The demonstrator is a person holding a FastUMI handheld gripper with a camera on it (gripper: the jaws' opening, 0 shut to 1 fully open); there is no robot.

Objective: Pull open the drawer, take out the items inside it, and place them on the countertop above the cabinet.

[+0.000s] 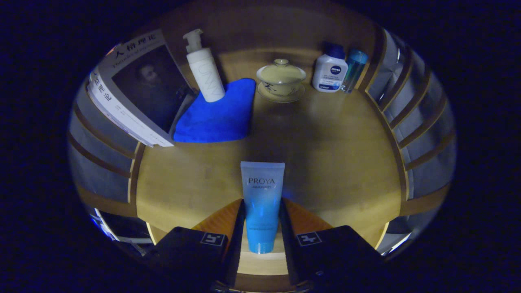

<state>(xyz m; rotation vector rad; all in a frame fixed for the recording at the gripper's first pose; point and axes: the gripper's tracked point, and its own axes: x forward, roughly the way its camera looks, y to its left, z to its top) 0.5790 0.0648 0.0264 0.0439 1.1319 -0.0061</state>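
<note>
My gripper (261, 202) is shut on a light-blue cosmetic tube (261, 191), one orange-backed finger pressing on each side of it. The tube's cap end points back toward me and its flat crimped end reaches forward past the fingertips. I hold it over the front part of the wooden countertop (338, 162). Whether the tube touches the wood I cannot tell.
Beyond the fingers a folded blue cloth (215, 118) lies with a white pump bottle (204, 69) standing on its far end. A book (138, 87) leans to the left of it. Farther right are a lidded tea bowl (281, 79), a white blue-capped bottle (330, 71) and a clear blue bottle (353, 69). Slatted walls (419, 122) flank the counter.
</note>
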